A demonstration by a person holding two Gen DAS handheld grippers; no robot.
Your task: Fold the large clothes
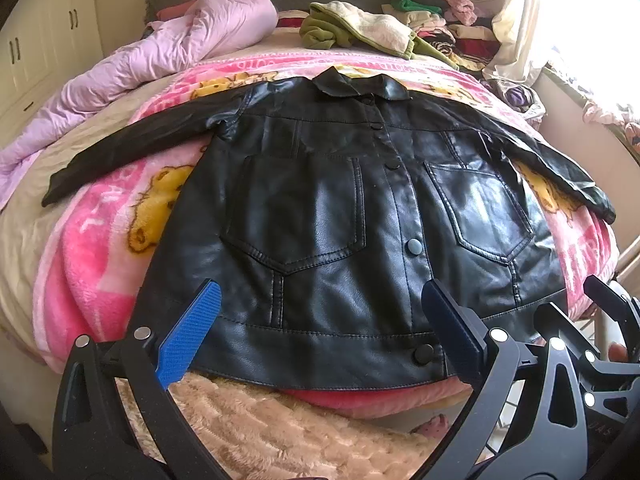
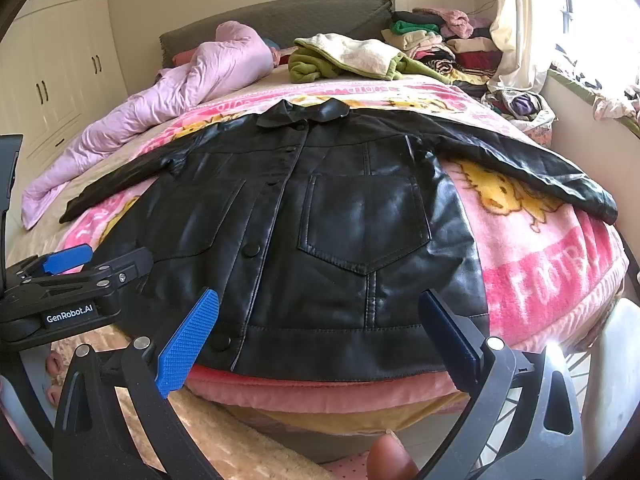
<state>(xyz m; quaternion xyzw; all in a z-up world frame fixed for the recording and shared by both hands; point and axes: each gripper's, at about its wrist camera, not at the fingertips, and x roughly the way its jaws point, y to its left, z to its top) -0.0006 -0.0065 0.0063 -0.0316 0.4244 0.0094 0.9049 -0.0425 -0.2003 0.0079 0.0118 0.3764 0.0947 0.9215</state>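
A black leather jacket (image 1: 320,208) (image 2: 320,224) lies flat and buttoned on a pink cartoon blanket (image 1: 100,240) (image 2: 540,264), collar at the far end, both sleeves spread out sideways. My left gripper (image 1: 320,332) hovers open over the hem at the near edge of the bed, its blue pads (image 1: 188,336) wide apart and empty. My right gripper (image 2: 320,336) is open too, above the hem's right half, holding nothing. The left gripper (image 2: 80,264) also shows at the left of the right wrist view.
A crumpled lilac duvet (image 1: 160,48) lies far left on the bed. A green and cream garment (image 1: 360,32) and stacked folded clothes (image 1: 448,24) sit by the headboard. Curtain and window are at the right, white wardrobes at the left. A fluffy beige blanket (image 1: 280,432) hangs below.
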